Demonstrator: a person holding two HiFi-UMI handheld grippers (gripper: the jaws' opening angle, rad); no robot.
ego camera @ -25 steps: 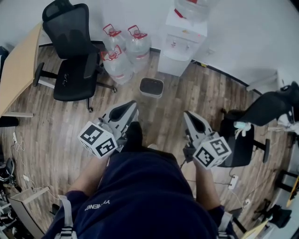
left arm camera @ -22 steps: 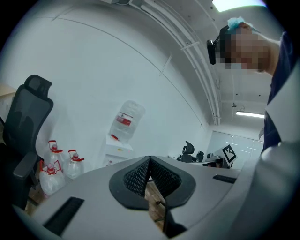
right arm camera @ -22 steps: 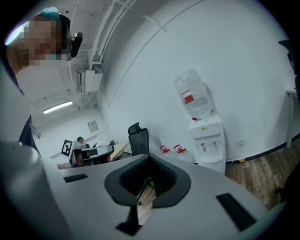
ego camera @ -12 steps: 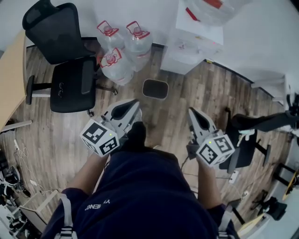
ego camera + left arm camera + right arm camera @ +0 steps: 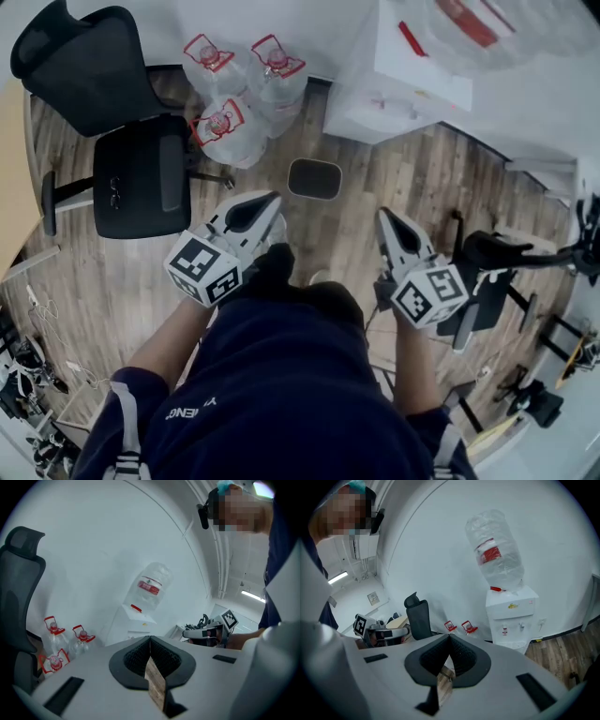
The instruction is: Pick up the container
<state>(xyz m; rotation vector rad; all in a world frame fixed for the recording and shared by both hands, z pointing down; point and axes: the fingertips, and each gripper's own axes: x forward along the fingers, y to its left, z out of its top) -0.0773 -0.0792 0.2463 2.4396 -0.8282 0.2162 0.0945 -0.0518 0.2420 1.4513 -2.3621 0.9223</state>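
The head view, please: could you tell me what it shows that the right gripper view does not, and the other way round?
Only the head view shows the small dark container on the wooden floor, ahead of both grippers. Only the right gripper view looks along the right gripper, whose jaws are pressed together on nothing, and shows a ceiling light strip. Both show the water dispenser, the spare water jugs, a black office chair and the left gripper.

a strip of bare wood floor [image 5: 349,230] lies open straight ahead up to the small dark bin [image 5: 314,178], hemmed by a black office chair [image 5: 131,178] and three water jugs [image 5: 230,127] on the left, the white dispenser [image 5: 403,84] behind, and a second chair [image 5: 492,258] on the right.
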